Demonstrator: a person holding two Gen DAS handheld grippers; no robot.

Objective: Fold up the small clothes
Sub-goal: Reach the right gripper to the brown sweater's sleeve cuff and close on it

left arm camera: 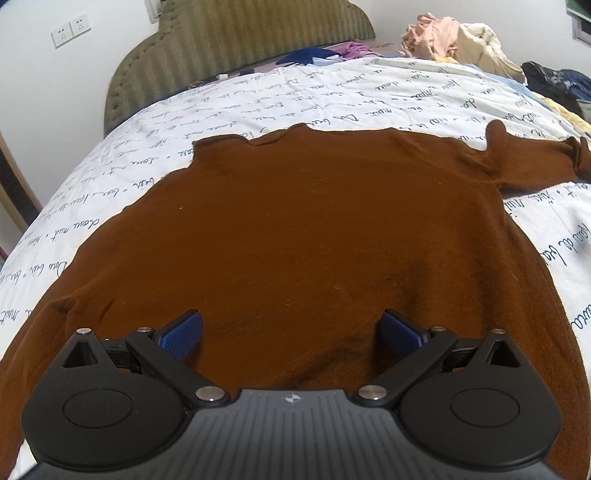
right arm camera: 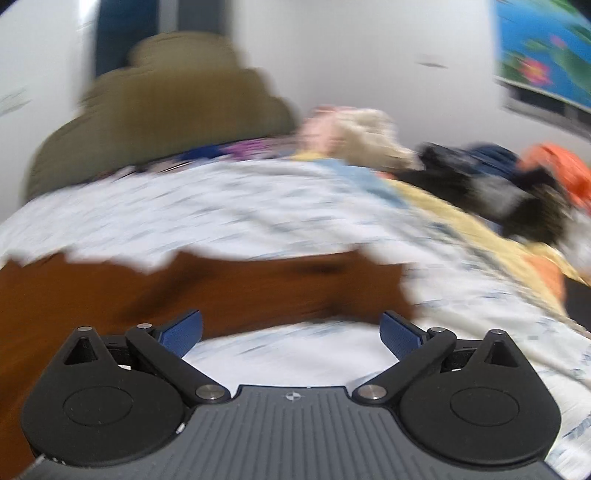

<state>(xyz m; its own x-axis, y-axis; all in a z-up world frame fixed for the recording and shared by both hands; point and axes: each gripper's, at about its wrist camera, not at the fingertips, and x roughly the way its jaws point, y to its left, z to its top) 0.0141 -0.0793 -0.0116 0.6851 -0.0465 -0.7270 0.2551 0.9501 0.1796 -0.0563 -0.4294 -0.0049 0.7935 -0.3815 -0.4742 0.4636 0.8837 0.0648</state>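
A brown long-sleeved top (left arm camera: 295,229) lies spread flat on the white bedsheet with script print (left arm camera: 258,99), one sleeve (left arm camera: 535,158) stretched out to the right. My left gripper (left arm camera: 290,334) hovers over the near part of the top, open, its blue pads wide apart with nothing between them. In the blurred right wrist view, the brown sleeve (right arm camera: 258,284) runs across the sheet just beyond my right gripper (right arm camera: 290,334). That gripper stands open over bare sheet, holding nothing.
A green padded headboard (left arm camera: 240,48) stands at the far end of the bed. Heaps of other clothes, pink and cream (left arm camera: 454,37) and dark (left arm camera: 554,85), lie at the far right of the bed. A wall with sockets (left arm camera: 70,29) is at the left.
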